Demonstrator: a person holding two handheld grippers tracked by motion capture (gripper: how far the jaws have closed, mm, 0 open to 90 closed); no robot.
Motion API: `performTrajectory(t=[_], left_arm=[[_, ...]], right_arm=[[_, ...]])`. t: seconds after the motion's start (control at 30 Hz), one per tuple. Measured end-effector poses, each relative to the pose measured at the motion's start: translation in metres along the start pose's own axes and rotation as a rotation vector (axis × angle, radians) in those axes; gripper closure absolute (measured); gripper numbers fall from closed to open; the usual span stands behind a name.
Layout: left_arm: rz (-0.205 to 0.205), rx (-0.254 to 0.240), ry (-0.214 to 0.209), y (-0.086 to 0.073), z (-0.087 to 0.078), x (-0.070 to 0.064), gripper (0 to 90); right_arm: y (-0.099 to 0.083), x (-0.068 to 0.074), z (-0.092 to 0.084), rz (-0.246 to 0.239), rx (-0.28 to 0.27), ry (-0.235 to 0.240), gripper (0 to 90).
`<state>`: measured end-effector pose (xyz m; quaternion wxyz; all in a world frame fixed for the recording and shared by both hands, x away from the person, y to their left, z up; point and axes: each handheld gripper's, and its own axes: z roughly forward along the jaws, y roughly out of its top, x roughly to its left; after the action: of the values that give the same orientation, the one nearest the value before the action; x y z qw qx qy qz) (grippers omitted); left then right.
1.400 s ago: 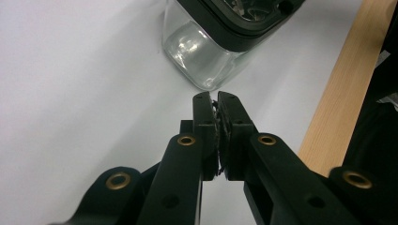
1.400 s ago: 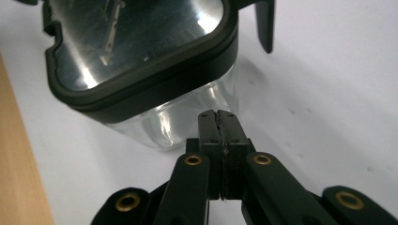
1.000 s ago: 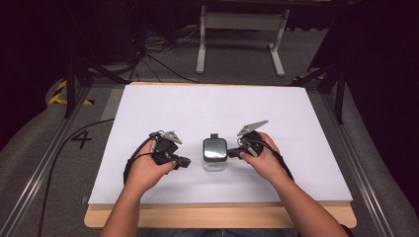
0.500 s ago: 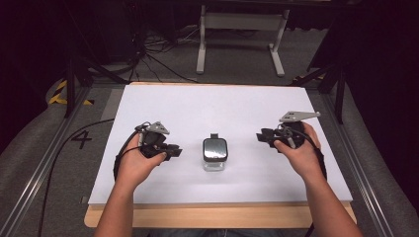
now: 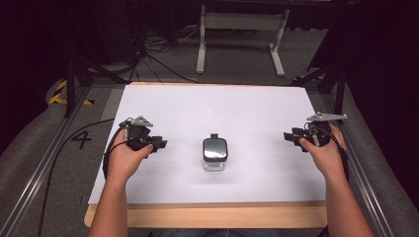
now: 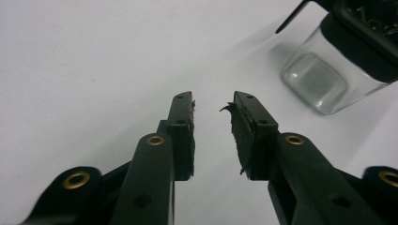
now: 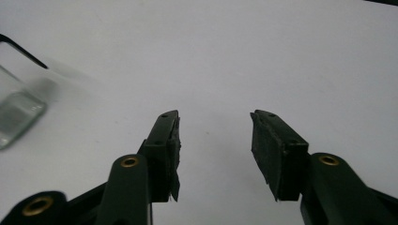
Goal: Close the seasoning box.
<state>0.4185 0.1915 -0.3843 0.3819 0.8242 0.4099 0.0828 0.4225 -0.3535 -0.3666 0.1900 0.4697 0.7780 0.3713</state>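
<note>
A small clear glass jar (image 5: 215,154) with a black flip lid stands upright in the middle of the white table top (image 5: 217,108). My left gripper (image 5: 159,144) rests well to its left, open, with nothing between its jaws. In the left gripper view the gripper (image 6: 213,101) points over bare white surface, and the jar (image 6: 340,61) sits at the upper right. My right gripper (image 5: 288,135) is held near the table's right edge, open and empty. Its own view shows the gripper (image 7: 213,117) over bare table, with the jar's glass base (image 7: 16,115) at the far left.
The white top lies on a wooden board (image 5: 207,217) whose front edge shows. Metal rails (image 5: 44,168) run along both sides. A white stand (image 5: 239,34) and cables lie on the floor beyond the far edge. A black cable (image 5: 64,148) trails from the left gripper.
Both grippers have drawn away from the jar, the left one leftward and the right one far to the right. The jar stays where it was, standing free.
</note>
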Motion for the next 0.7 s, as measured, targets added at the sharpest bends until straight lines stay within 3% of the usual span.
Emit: performTrajectory(t=[0.1,0.2,0.33,0.57,0.7], left_arm=[[-0.015,-0.007,0.022,-0.005,0.004,0.009,64.7],[-0.015,-0.008,0.062,-0.011,0.010,0.017,60.9],[-0.015,-0.005,0.059,-0.017,0.017,0.026,57.6],[-0.022,0.014,0.068,-0.028,0.036,0.036,50.0],[-0.035,0.024,0.059,-0.032,0.042,0.038,46.6]], right_arm=[[-0.007,-0.012,0.006,0.004,0.015,-0.022,48.1],[-0.015,-0.022,0.017,-0.009,0.049,-0.011,45.4],[-0.024,-0.032,0.030,-0.037,0.069,-0.023,43.4],[-0.041,-0.047,0.047,-0.010,0.099,-0.034,41.6],[-0.045,-0.050,0.049,0.014,0.069,-0.029,40.6]])
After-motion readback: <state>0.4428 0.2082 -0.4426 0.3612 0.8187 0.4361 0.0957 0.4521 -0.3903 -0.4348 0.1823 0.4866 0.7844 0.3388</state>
